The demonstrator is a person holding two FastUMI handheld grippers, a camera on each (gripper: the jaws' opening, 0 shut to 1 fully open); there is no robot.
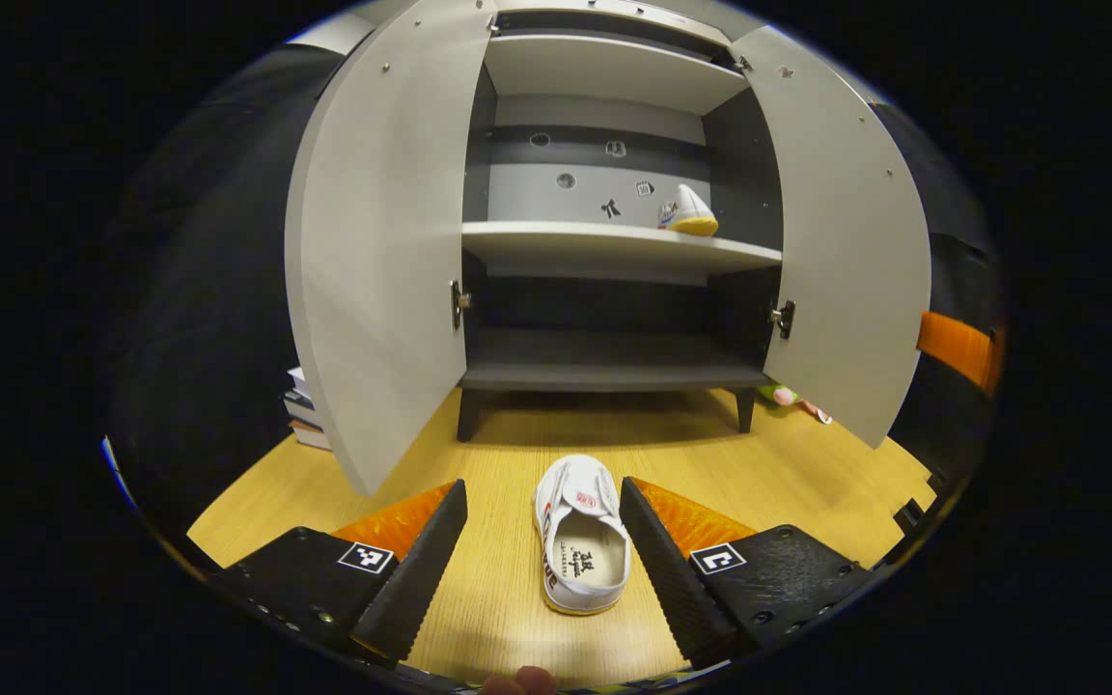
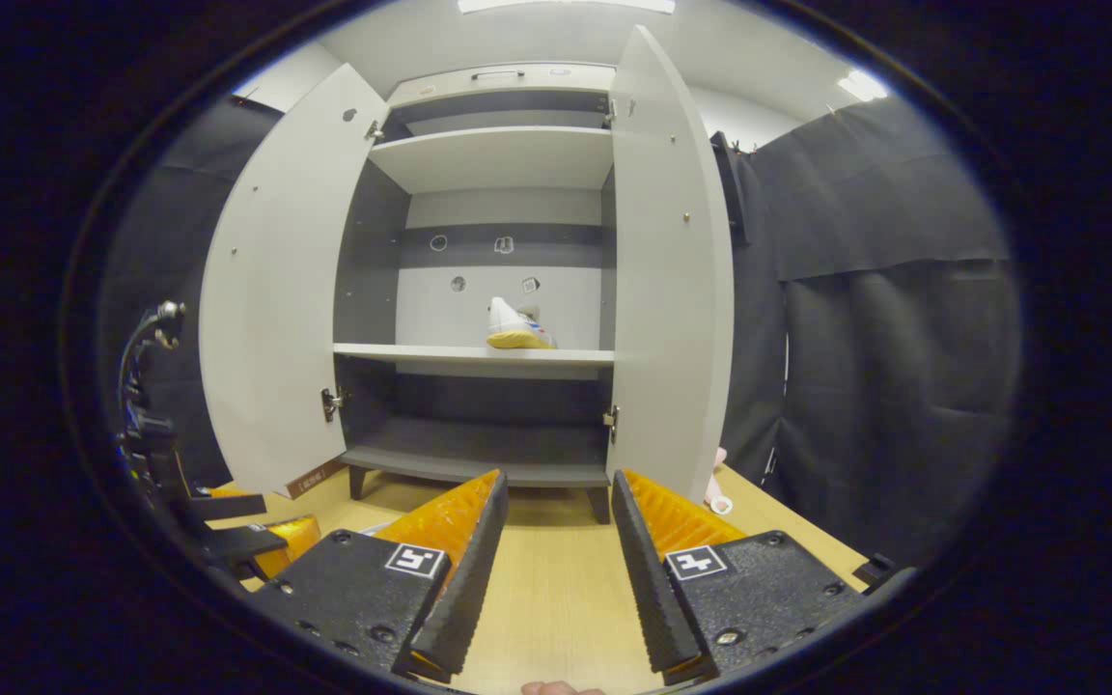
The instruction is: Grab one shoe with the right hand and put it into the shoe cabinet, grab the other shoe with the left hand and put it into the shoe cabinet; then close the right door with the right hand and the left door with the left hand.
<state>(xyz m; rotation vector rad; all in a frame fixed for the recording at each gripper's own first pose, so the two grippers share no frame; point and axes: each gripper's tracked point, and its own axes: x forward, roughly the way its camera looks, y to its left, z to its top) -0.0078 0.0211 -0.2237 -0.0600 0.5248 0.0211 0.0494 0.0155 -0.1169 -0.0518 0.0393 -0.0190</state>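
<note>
A white shoe (image 1: 579, 534) lies on the wooden floor (image 1: 508, 598), toe toward the shoe cabinet (image 1: 614, 251). My left gripper (image 1: 543, 494) is open, its fingers on either side of the shoe's front, the right finger close to it. A second white shoe with a yellow sole (image 1: 687, 212) sits on the cabinet's middle shelf at the right; in the right gripper view this shoe (image 2: 515, 327) rests on the same shelf. Both doors, left (image 1: 377, 241) and right (image 1: 841, 241), stand wide open. My right gripper (image 2: 559, 486) is open, holds nothing and faces the cabinet (image 2: 479, 357).
A stack of books (image 1: 303, 410) lies on the floor behind the left door. A small toy (image 1: 792, 399) lies by the cabinet's right leg. The other gripper (image 2: 228, 521) appears at the left edge of the right gripper view. Black cloth walls surround the booth.
</note>
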